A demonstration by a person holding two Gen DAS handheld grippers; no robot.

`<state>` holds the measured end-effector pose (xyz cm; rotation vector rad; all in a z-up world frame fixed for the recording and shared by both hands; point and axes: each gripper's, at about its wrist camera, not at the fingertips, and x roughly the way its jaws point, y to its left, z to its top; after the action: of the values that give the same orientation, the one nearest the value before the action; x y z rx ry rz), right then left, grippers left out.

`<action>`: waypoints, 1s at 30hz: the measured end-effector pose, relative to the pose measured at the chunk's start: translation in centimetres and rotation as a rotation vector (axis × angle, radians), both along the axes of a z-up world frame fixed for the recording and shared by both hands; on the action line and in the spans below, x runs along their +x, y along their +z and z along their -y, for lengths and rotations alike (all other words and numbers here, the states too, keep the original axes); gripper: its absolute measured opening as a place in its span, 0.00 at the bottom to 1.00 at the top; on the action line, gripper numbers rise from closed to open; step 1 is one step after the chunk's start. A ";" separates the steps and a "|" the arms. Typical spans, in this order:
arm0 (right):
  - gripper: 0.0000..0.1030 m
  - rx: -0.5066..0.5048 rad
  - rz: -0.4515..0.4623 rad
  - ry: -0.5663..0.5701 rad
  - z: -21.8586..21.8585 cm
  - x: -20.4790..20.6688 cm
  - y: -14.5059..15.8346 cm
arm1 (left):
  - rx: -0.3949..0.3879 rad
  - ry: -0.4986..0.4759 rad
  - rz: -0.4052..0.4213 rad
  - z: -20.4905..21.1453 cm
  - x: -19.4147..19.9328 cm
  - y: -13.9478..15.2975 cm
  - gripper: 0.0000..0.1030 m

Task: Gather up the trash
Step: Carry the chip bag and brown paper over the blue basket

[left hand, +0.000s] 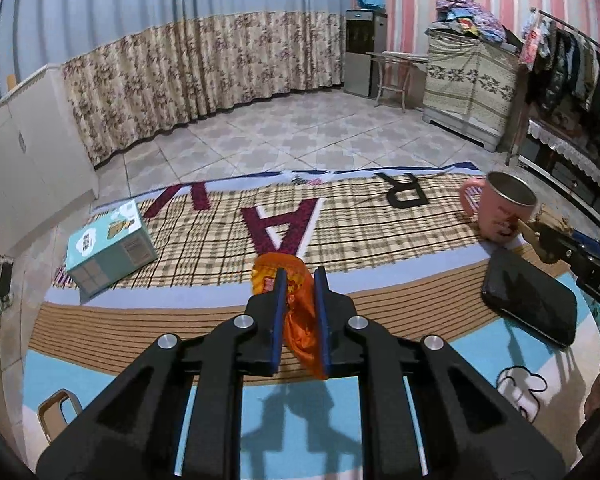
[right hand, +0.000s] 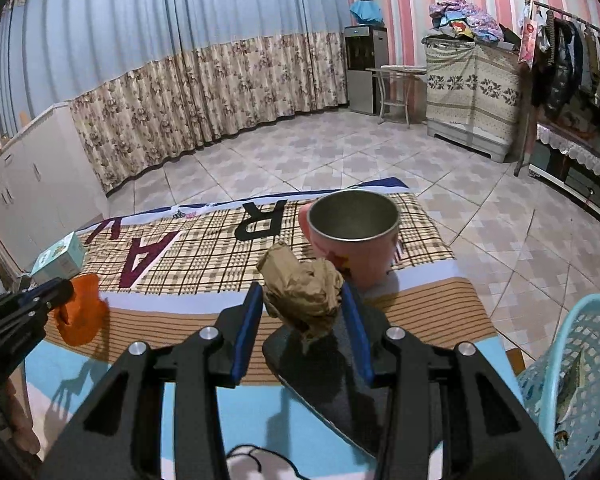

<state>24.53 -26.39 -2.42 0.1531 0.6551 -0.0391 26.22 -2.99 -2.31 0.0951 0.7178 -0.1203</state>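
My left gripper (left hand: 300, 276) is shut on a crumpled orange wrapper (left hand: 300, 320), lifted above the patterned cloth on the table (left hand: 380, 280). In the right wrist view the same orange wrapper (right hand: 80, 312) hangs from the left gripper at the far left. My right gripper (right hand: 302, 292) is shut on a crumpled brown paper ball (right hand: 304, 292), held above a black phone (right hand: 332, 376). At the right edge of the left wrist view, the right gripper's tip shows with the brown paper (left hand: 548, 228) in it.
A pink mug (right hand: 356, 236) with a metal inside stands just beyond the paper ball. A teal box (left hand: 108, 248) lies at the table's left. A light-blue plastic basket (right hand: 580, 380) stands beside the table at the right. Beyond lie tiled floor, curtains and furniture.
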 end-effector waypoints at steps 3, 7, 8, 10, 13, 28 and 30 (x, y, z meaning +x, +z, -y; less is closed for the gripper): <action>0.40 -0.006 0.007 0.000 0.7 -0.9 0.6 | 0.017 -0.040 0.019 1.7 -0.8 0.7 0.12; 0.40 -0.021 0.018 -0.003 2.0 -2.0 1.4 | 0.025 -0.105 0.040 4.1 -2.1 1.3 0.12; 0.40 -0.023 0.022 -0.009 2.6 -2.5 1.7 | 0.026 -0.123 0.044 4.9 -2.5 1.4 0.12; 0.40 -0.023 0.028 -0.022 3.6 -3.4 2.1 | 0.032 -0.156 0.052 6.5 -3.2 1.6 0.12; 0.40 -0.037 0.031 -0.050 5.5 -4.9 2.9 | 0.042 -0.216 0.065 9.2 -4.7 2.1 0.12; 0.40 -0.050 0.048 -0.331 17.7 -15.1 3.5 | -0.004 -0.440 0.117 22.5 -11.4 4.7 0.12; 0.40 -0.049 0.045 -0.376 19.7 -16.2 3.3 | -0.007 -0.463 0.118 24.1 -12.1 4.7 0.12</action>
<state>8.31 -46.09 0.86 0.2276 0.5725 -0.4115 14.10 -27.07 2.43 0.2596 0.5671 -0.5556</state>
